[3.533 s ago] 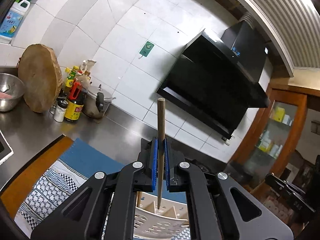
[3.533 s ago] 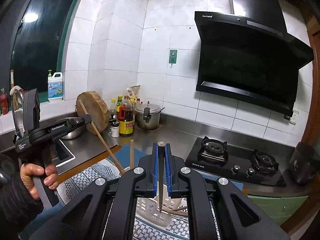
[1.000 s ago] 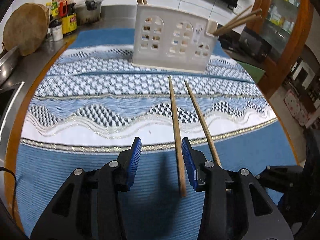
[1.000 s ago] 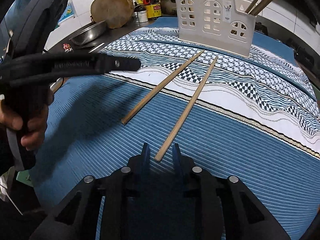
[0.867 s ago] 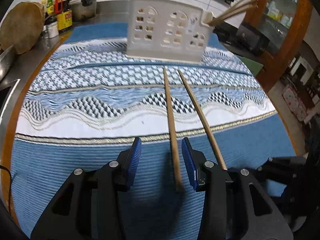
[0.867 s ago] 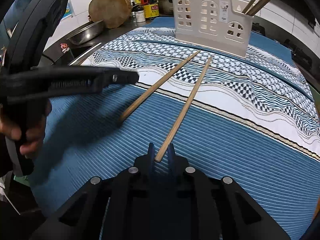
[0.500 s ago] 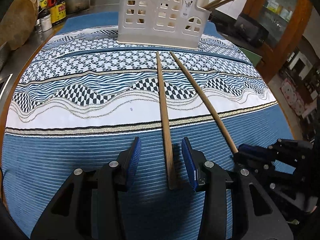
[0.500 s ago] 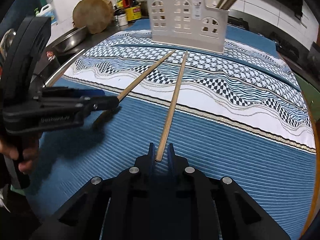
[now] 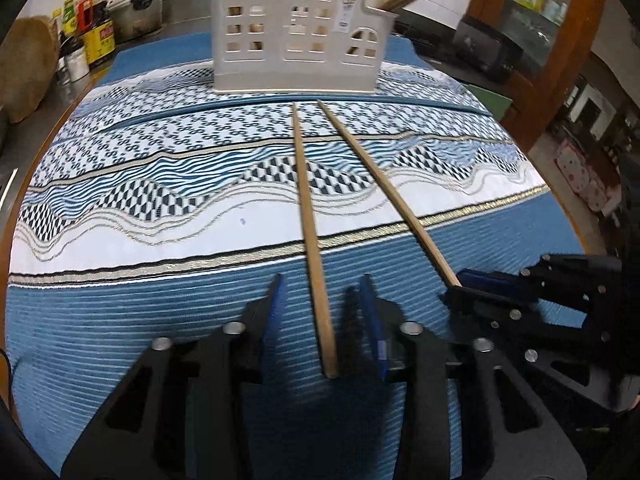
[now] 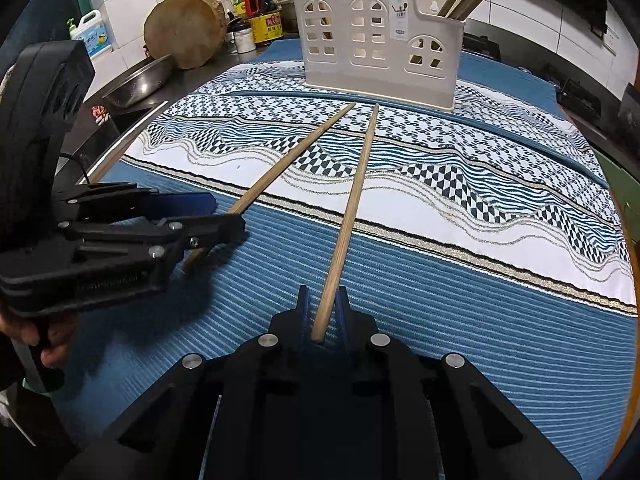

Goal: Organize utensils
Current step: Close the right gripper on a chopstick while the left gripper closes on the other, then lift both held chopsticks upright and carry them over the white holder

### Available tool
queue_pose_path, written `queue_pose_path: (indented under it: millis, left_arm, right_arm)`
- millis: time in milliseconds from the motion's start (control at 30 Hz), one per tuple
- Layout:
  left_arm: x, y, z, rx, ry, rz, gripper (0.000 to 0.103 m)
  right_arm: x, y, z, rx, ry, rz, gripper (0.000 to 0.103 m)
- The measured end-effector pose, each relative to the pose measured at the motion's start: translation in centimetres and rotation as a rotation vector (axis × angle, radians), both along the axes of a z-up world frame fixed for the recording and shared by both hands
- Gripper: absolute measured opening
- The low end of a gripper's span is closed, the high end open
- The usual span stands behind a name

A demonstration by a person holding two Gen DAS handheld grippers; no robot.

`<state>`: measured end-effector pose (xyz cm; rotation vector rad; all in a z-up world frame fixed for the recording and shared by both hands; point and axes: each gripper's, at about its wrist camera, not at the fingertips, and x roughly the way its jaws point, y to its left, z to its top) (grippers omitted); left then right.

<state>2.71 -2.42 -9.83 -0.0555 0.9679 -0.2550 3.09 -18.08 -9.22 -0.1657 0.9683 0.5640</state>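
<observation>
Right claw (image 10: 322, 312) nearly closed around the near end of one chopstick (image 10: 352, 208), left claw (image 9: 324, 312) wide apart straddling the other chopstick (image 9: 310, 232), both flat on patterned cloth (image 10: 480, 300) over the surface, bare cloth either side, white holder (image 10: 380, 32) beyond, its chopstick tops cut off.

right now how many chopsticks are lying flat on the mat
2. One chopstick lies between the open left tongs; the other chopstick has its near end in the shut right tongs. More stand in the white holder, some possibly hidden.
</observation>
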Motion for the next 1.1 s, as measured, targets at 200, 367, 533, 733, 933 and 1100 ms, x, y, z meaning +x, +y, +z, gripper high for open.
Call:
queue_pose_path:
  millis: [200,367,533,733,933,1100]
  left_arm:
    - [-0.2,-0.7,-0.2,0.02,-0.004,0.003,0.02]
    - [-0.1,-0.6,-0.3,0.061,-0.01,0.025,0.008]
    - [-0.2,-0.2,0.6,0.064,-0.03,0.029,0.007]
    - [-0.3,1.2,4.1,0.041,-0.114,0.059,0.007]
    - [0.3,1.7,7.9,0.012,-0.213,0.066,0.006]
    - [1.3,2.2,9.8,-0.016,-0.255,0.075,0.006]
  right_arm:
    - [-0.1,-0.1,-0.1,0.003,0.003,-0.006,0.014]
    - [-0.1,-0.1,-0.1,-0.001,-0.002,-0.007,0.009]
    - [-0.3,-0.6,1.2,0.009,-0.037,-0.008,0.009]
    - [-0.2,-1.6,5.4,0.044,-0.151,-0.017,0.008]
    - [1.1,-2.0,10.1,0.093,-0.279,-0.015,0.008]
    - [2.8,-1.9,13.5,0.131,-0.351,-0.004,0.007]
